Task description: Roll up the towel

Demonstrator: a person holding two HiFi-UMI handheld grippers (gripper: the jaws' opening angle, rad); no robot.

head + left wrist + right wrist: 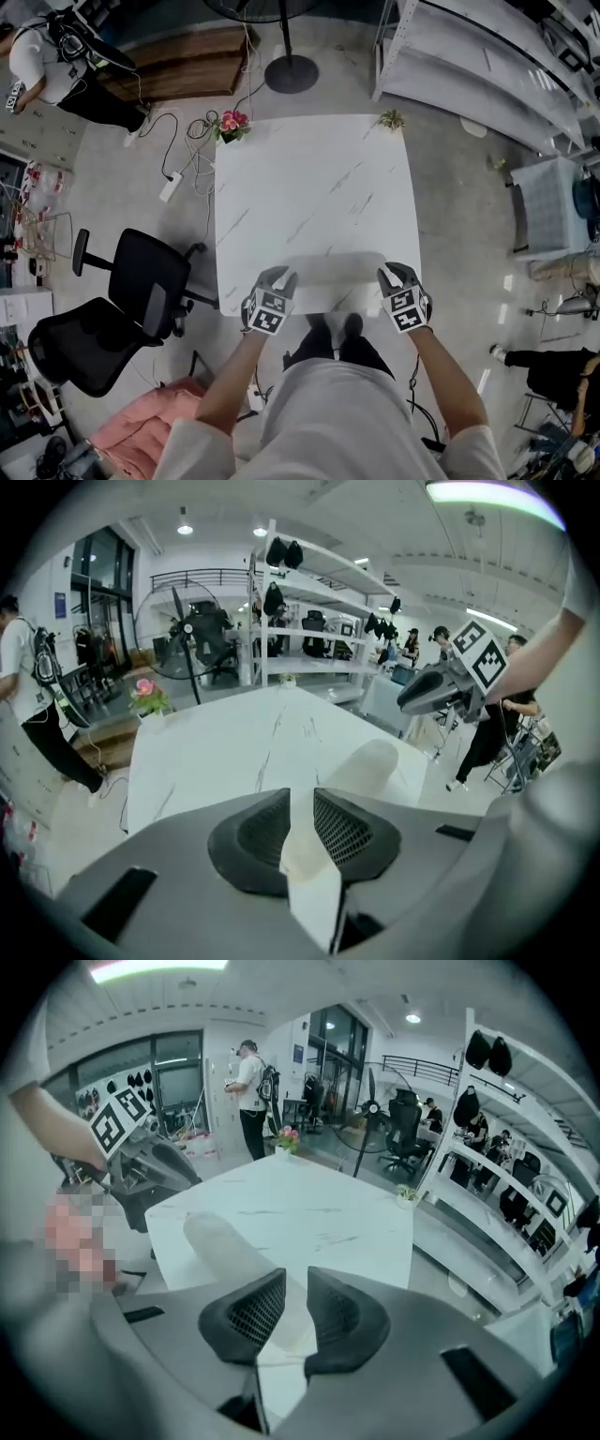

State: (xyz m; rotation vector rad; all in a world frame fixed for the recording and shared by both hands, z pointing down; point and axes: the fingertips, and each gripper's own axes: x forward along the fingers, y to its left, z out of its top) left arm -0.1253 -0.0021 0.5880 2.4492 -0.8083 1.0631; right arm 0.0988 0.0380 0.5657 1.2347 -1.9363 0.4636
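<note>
The white table [314,178] has lots of bare room. Only a pink flower pot [232,124] and a small green plant [391,119] sit at its two far corners. Two black chairs [131,300] stand on the floor to the left, close to the table's side. The towel [330,270] is at the near edge of the table, right in front of the person. Its long side runs left to right, along that edge. The left tongs [279,277] pinch its left end. The right tongs [393,275] pinch its right end. Between them the towel curves like a soft tube.
</note>
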